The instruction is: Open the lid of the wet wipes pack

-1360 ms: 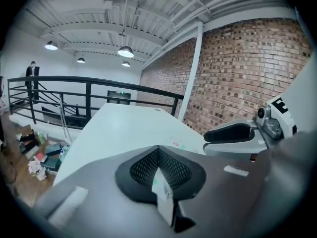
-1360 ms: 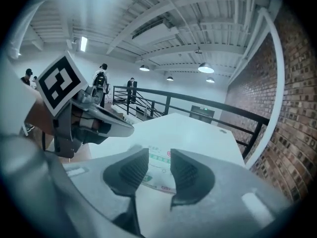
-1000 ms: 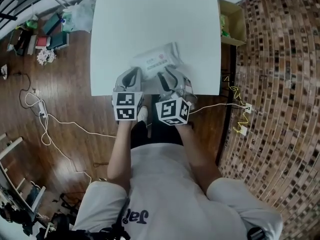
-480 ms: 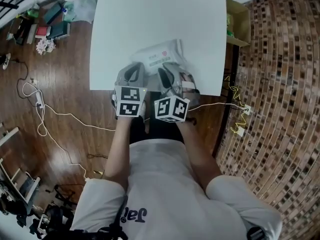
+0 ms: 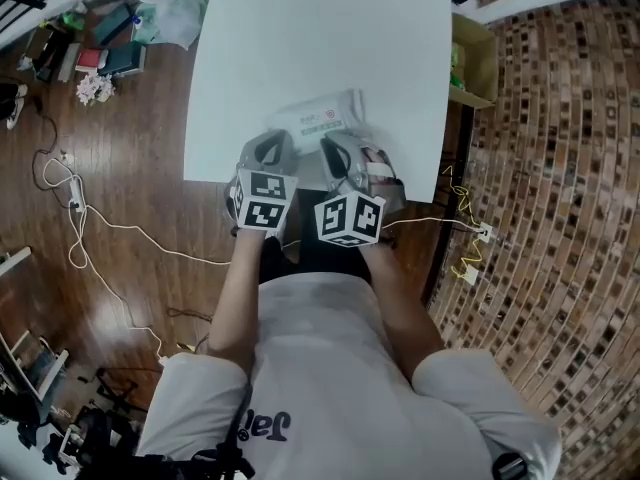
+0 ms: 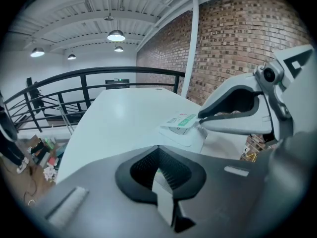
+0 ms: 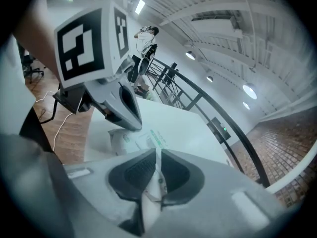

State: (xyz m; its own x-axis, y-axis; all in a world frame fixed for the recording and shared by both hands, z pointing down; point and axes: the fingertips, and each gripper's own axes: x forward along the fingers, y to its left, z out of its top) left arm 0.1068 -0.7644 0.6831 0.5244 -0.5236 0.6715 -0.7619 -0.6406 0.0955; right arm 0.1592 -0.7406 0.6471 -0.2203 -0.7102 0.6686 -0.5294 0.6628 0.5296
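A white wet wipes pack (image 5: 320, 118) with a green-printed label lies near the front edge of the white table (image 5: 320, 28). My left gripper (image 5: 271, 142) sits at the pack's near left end; in the left gripper view (image 6: 159, 157) its jaws are shut on a thin white edge of the pack (image 6: 182, 126). My right gripper (image 5: 336, 144) is at the near right end. Its jaws (image 7: 157, 155) are closing, with a thin white flap of the pack (image 7: 141, 139) pinched between them. Each gripper view shows the other gripper just above the pack.
A cardboard box (image 5: 470, 58) stands off the table's right side. White cables (image 5: 90, 238) trail over the wooden floor at the left, with bags and books (image 5: 110, 53) at the far left. The person's body stands close to the table's front edge (image 5: 210, 173).
Both grippers have stayed at the pack's near edge. The right gripper has rolled a little and its jaws have drawn together.
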